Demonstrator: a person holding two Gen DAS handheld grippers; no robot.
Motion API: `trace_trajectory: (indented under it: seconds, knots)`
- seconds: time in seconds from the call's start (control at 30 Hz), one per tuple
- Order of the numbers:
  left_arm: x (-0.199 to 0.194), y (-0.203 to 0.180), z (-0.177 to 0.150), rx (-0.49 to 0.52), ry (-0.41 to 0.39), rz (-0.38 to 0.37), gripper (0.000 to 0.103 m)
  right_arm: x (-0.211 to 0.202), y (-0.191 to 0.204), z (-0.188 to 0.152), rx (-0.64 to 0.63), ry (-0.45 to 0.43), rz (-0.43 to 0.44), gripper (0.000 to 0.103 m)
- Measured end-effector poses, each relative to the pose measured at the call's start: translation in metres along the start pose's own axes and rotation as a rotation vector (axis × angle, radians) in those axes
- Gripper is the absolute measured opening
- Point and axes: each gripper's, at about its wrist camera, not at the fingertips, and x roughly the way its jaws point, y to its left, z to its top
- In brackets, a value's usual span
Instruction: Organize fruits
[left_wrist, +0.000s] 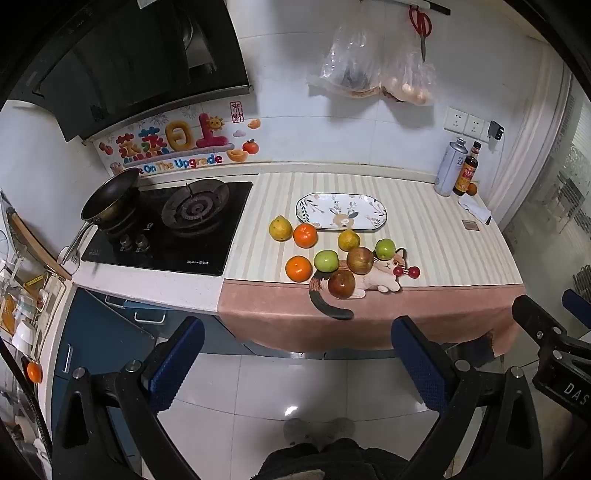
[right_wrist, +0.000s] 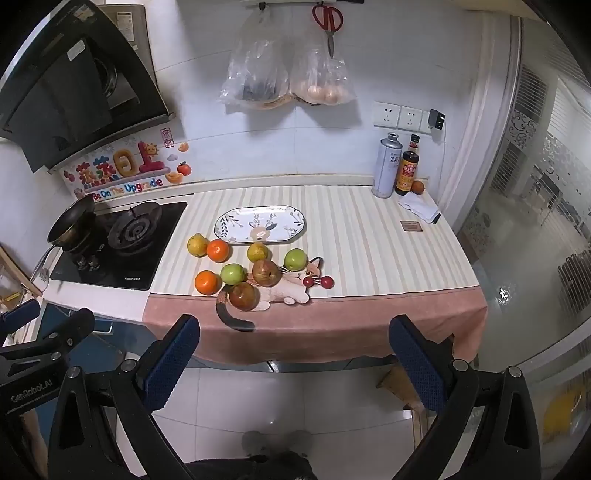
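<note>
Several fruits lie on the striped counter mat in front of an oval flowered plate (left_wrist: 341, 215) (right_wrist: 260, 224), which holds nothing. Among them are two oranges (left_wrist: 305, 235) (right_wrist: 218, 250), two green apples (left_wrist: 326, 261) (right_wrist: 233, 274), two reddish apples (left_wrist: 341, 284) (right_wrist: 243, 296) and two yellow-green citrus fruits (left_wrist: 280, 228) (right_wrist: 197, 245). My left gripper (left_wrist: 299, 328) hangs open off the counter's front edge, over the floor. My right gripper (right_wrist: 295, 325) is open too, equally short of the fruit, with nothing between its fingers.
A gas hob (left_wrist: 173, 225) with a black pan (left_wrist: 110, 194) stands left of the mat. A can and a sauce bottle (right_wrist: 406, 170) stand at the back right by a folded cloth (right_wrist: 419, 206). Plastic bags (right_wrist: 288, 79) and scissors hang on the wall. A cat figure (right_wrist: 288, 288) lies among the fruit.
</note>
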Motion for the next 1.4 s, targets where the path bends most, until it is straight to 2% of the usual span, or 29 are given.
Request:
trace_trajectory:
  seconds: [0.83, 1.4]
  knots:
    - [0.0, 0.009, 0.003, -0.002, -0.01, -0.004, 0.103, 0.003, 0.008, -0.003, -0.007, 0.015, -0.001, 0.103]
    - [-0.01, 0.0, 0.009, 0.002, -0.017, -0.002, 0.103, 0.002, 0.003, -0.008, 0.005, 0.017, 0.005, 0.103]
